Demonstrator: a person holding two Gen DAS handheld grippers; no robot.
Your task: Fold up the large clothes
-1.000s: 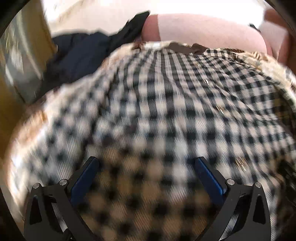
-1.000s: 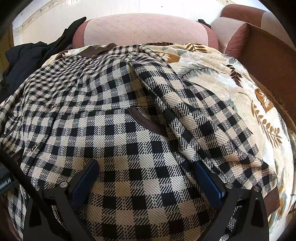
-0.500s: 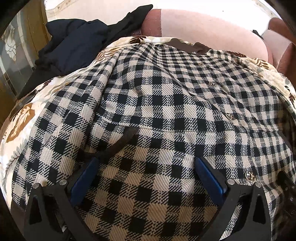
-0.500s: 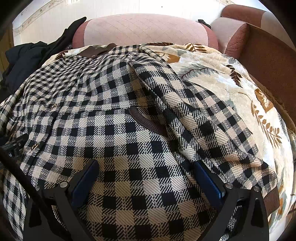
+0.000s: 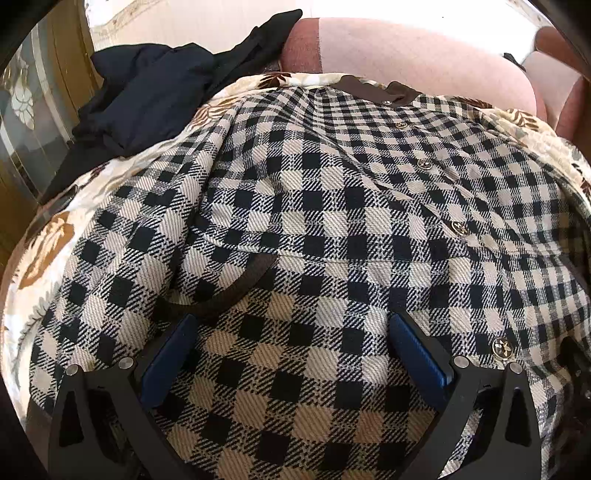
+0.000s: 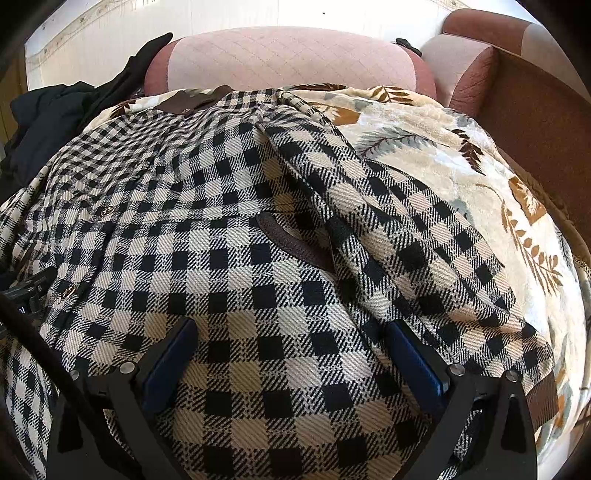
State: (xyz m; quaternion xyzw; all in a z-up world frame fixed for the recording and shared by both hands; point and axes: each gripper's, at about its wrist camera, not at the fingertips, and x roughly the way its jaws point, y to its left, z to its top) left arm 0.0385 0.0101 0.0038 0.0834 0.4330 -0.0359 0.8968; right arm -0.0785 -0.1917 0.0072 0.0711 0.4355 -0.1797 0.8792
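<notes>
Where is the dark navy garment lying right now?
The dark navy garment is heaped at upper left in both wrist views, beyond the checked coat, resting against the pink sofa cushion.

A pink quilted sofa back (image 6: 288, 55) stands against the bright white wall (image 6: 258, 14); a brown armrest (image 6: 535, 110) runs along its right.

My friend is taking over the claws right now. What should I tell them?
Left claw: open, low over the checked coat, gripping nothing.
Right claw: open, over the same coat near its right sleeve.
The coat lies spread, buttoned front up, on the leaf-print blanket, brown collar toward the pink cushion. A dark garment sits at the far left.
Done: coat laid out, right sleeve lying alongside the body.
Left: all the folding.
</notes>
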